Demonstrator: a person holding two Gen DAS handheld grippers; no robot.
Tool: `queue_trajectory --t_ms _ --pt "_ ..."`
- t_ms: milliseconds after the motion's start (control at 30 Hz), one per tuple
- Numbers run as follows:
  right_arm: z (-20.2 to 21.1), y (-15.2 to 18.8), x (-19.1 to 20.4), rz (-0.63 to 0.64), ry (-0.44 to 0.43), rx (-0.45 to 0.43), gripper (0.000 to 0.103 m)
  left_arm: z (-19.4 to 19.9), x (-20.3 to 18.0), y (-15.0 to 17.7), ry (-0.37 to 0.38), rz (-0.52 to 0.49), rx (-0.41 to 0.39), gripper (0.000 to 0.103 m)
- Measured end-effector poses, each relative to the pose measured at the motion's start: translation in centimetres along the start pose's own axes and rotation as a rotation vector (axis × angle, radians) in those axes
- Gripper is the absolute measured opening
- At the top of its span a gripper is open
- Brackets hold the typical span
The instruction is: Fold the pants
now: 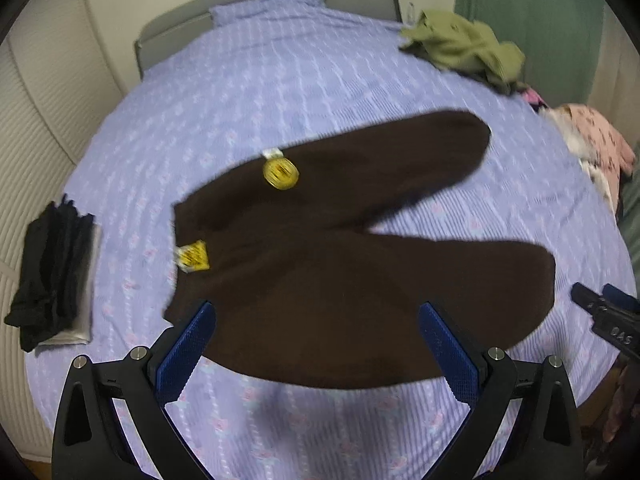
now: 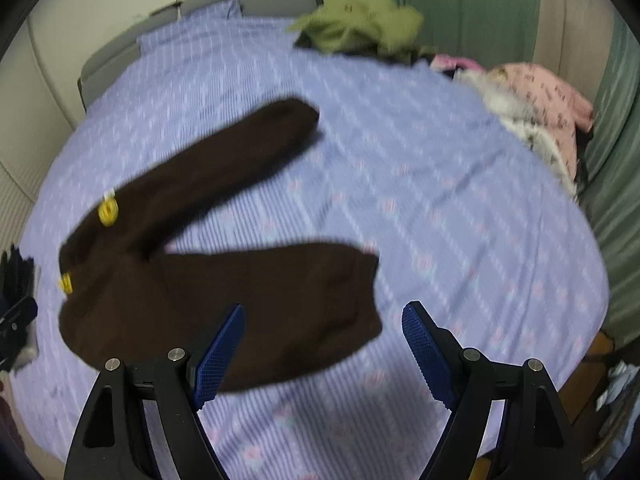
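Left gripper (image 1: 316, 354) and right gripper (image 2: 322, 354) hover wide apart and empty above the near edge of the bed (image 1: 280, 80), over the pants (image 1: 340, 248). A risk: pinching only one layer, or snagging the sheet, would drag the fleece crooked and spoil the fold. The dark brown pants lie flat mid-bed, waistband left, legs splayed in a V to the right, yellow tags (image 1: 281, 173) attached.
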State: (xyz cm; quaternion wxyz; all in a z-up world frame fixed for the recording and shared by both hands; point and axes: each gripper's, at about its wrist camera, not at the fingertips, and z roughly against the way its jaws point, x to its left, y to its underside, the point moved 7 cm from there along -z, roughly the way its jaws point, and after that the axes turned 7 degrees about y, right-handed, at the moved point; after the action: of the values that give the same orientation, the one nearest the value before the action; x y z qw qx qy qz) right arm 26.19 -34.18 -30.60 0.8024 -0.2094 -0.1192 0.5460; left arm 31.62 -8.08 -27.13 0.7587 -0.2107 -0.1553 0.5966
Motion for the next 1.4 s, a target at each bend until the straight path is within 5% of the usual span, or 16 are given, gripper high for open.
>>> queue_trajectory --t_ms 267,333,567,600,633,767,967,1033,1100,1267,1400 --pt "-5.1 1.7 -4.2 -0.192 -0.02 0.104 0.076 -2.1 -5.0 -0.2 0.038 -0.035 0.001 0.103" --pt "-6.0 1.7 -4.9 -0.228 -0.024 0.12 0.065 -2.4 -6.1 -0.5 0.04 -0.035 -0.002 0.103" --pt "-11.4 2.9 -4.3 -0.259 -0.147 0.271 0.058 -3.6 -8.6 -0.1 0.006 -0.033 0.028 0.103" --pt "-12.1 3.1 -4.1 -0.253 -0.154 0.29 0.051 -3.6 -8.8 0.0 0.0 -0.031 0.031 0.103" --pt "-12.7 3.3 -4.0 -0.252 -0.166 0.31 0.032 -3.6 -8.9 0.2 -0.005 -0.028 0.034 0.103" --pt "-11.2 2.7 -5.6 -0.286 -0.15 0.278 0.026 -3.6 -10.0 1.0 -0.004 -0.005 0.054 0.103" --pt "-9.9 3.8 -5.7 -0.159 -0.025 0.257 0.029 -4.0 -10.5 2.0 0.007 0.041 0.099 0.103" --pt "-9.5 4.1 -6.3 -0.147 0.013 0.262 0.056 -3.9 -9.5 2.2 0.006 0.076 0.105 0.103" --pt "-7.6 3.7 -7.4 -0.167 0.045 0.211 0.065 -3.6 -8.2 2.4 0.009 0.108 0.102 0.103" --pt "-1.8 2.5 -4.8 -0.146 -0.034 0.09 0.074 -2.3 -2.1 3.8 -0.012 0.219 0.085 0.103" --pt "-1.1 3.1 -0.2 -0.196 -0.123 0.07 0.075 -1.7 3.8 5.5 -0.033 0.306 0.084 0.103"
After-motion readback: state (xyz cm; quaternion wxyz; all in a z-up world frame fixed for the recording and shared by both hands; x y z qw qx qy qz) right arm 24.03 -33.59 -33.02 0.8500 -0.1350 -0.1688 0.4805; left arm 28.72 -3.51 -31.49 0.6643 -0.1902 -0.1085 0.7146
